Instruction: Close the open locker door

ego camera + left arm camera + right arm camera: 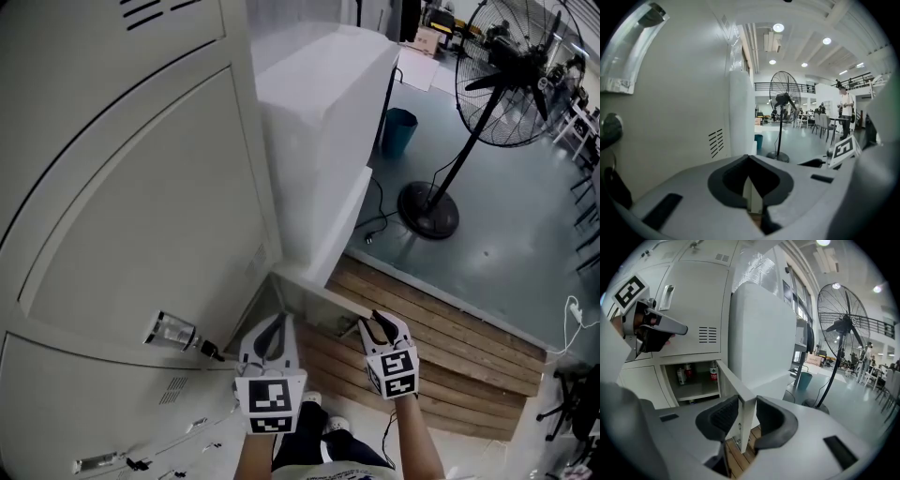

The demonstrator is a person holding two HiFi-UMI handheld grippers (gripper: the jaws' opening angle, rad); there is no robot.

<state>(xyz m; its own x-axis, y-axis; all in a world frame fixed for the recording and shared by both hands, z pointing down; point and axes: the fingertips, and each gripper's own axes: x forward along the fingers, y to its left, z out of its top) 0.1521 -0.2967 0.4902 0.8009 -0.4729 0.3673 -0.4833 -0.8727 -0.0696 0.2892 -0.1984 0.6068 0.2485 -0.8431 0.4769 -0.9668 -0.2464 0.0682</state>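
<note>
Item 1. Locker door: pale grey, standing open from a low compartment in the locker bank. It swings out over the wooden slat platform. Its free edge points toward the person.

Item 2. Right tongs: the jaws straddle the free edge of the locker door, one dark pad on each face, pressed to the panel. The marker cube sits behind them, above the forearm.

Item 3. Left tongs: jaw tips together, nothing between them. They are held low in front of the locker bank, just beside the hinge side of the open compartment. A strip of white panel and wood shows through the hollow behind the tips.

Item 4. Contents of the open compartment: two small bottles, upright at the back, with red on them; labels too small to read.

Item 5. Latch handle: shiny, on the closed door above and left of the left tongs.

Item 6. White wrapped block: tall, standing against the right end of the locker bank.

Item 7. Pedestal fan: black, on a round base on the grey floor, well apart from the lockers.

Item 8. Blue bin: on the floor between the white wrapped block and the pedestal fan.
</note>
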